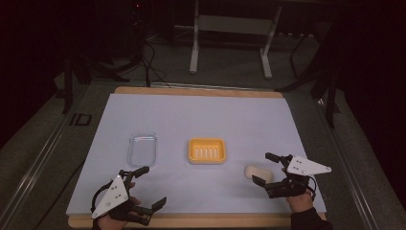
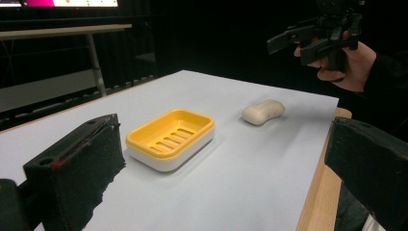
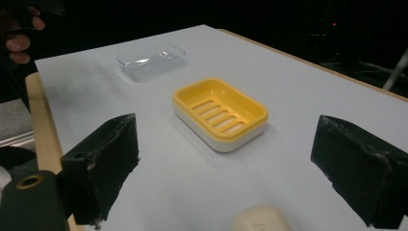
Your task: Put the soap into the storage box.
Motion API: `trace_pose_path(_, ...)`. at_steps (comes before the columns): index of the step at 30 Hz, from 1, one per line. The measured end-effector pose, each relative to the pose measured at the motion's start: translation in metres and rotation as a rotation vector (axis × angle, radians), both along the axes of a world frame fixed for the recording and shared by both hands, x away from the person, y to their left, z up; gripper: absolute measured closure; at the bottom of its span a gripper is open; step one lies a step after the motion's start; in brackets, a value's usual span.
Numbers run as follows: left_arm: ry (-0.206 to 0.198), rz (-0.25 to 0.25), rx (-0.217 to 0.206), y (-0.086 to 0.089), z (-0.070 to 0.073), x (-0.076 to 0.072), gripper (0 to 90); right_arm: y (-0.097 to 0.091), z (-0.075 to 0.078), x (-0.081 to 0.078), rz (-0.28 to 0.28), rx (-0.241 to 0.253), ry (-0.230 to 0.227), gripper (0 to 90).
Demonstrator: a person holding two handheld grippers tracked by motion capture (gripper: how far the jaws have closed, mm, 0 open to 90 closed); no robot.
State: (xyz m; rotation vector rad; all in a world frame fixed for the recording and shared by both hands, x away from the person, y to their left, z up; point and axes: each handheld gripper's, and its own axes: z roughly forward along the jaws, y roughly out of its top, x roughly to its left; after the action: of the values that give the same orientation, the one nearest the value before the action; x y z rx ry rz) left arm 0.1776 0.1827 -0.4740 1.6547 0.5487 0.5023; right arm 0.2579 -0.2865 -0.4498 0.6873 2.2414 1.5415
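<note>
Soap bar: cream, rounded, lying flat on the white sheet that covers the table. It sits to the near right of the soap dish, apart from it, with bare sheet between.

Right hand-held gripper: held by a hand at the near right edge of the table, nearer the person than the soap dish and to its right. Jaws spread wide, one on either side of the soap bar without touching it; nothing gripped. In the right gripper view the bar lies low between the two black jaws, with the dish straight beyond.

Left hand-held gripper: held by a hand at the near left edge of the table, to the near left of the soap dish and well apart from it. Jaws wide open, nothing between them. Its own view looks across the dish to the bar and the other gripper, raised above the table.

Soap dish: yellow slotted tray on a white base, at the middle of the sheet, nothing in it.

Clear lid: transparent, rectangular, lying left of the soap dish and level with it, apart.

Table frame: pale metal legs on the floor, far beyond the soap dish.
</note>
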Motion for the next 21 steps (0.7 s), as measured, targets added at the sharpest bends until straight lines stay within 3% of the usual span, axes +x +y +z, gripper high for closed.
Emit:
trace_pose_path(5, -0.003, 0.001, -0.001, 0.0, 0.0, -0.001, 0.1, 0.007, -0.002, 0.0, 0.036, -0.039, 0.014, 9.2)
trace_pose_path(14, -0.006, 0.004, 0.013, 0.002, -0.001, -0.007, 0.1, 0.011, -0.004, 0.002, 0.083, -0.059, 0.026, 9.2)
trace_pose_path(21, -0.001, 0.002, 0.028, 0.002, -0.003, -0.007, 0.1, 0.017, -0.003, 0.009, 0.135, -0.144, 0.057, 9.2)
